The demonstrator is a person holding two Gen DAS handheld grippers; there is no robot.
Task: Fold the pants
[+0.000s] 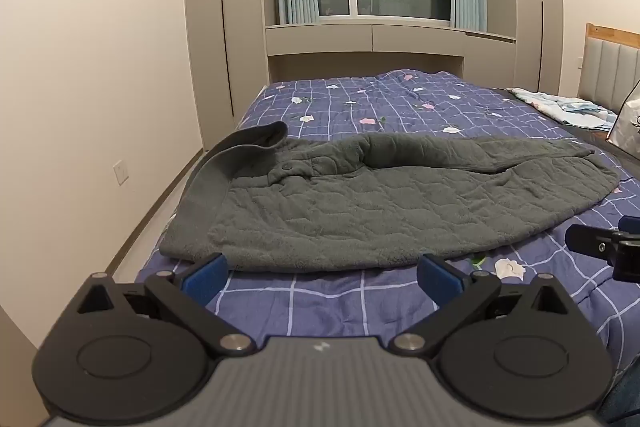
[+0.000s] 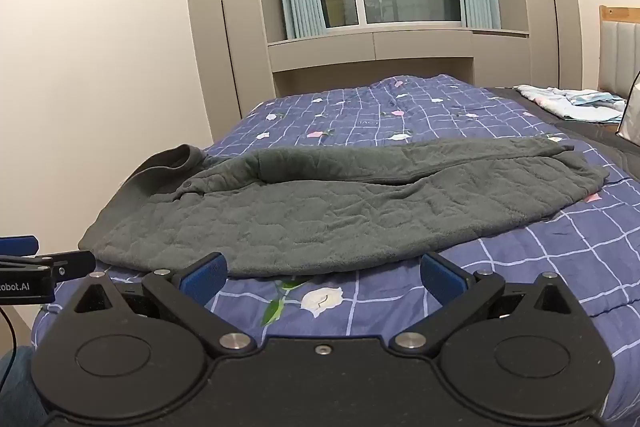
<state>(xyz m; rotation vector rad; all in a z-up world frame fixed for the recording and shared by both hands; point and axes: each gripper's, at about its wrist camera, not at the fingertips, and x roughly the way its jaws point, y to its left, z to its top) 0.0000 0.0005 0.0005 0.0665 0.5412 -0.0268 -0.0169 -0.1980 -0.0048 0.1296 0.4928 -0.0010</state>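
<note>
Grey quilted pants [image 1: 360,203] lie across the blue checked bedspread [image 1: 320,299], waistband [image 1: 224,163] at the left, leg ends at the right, one leg laid over the other. My left gripper [image 1: 320,277] is open just short of the pants' near edge, nothing between its blue pads [image 1: 204,275]. In the right wrist view the pants [image 2: 340,211] fill the middle of the bedspread [image 2: 540,267]. My right gripper [image 2: 322,277] is open too, close to the near hem, empty. Each gripper shows at the other view's edge: the right gripper [image 1: 608,247], the left gripper [image 2: 36,259].
A folded light cloth pile [image 1: 560,105] and a white bag [image 1: 628,125] lie at the bed's far right near the padded headboard [image 1: 612,67]. The bed's left edge drops to a floor strip [image 1: 160,203] beside the wall. Cabinets and a window stand behind.
</note>
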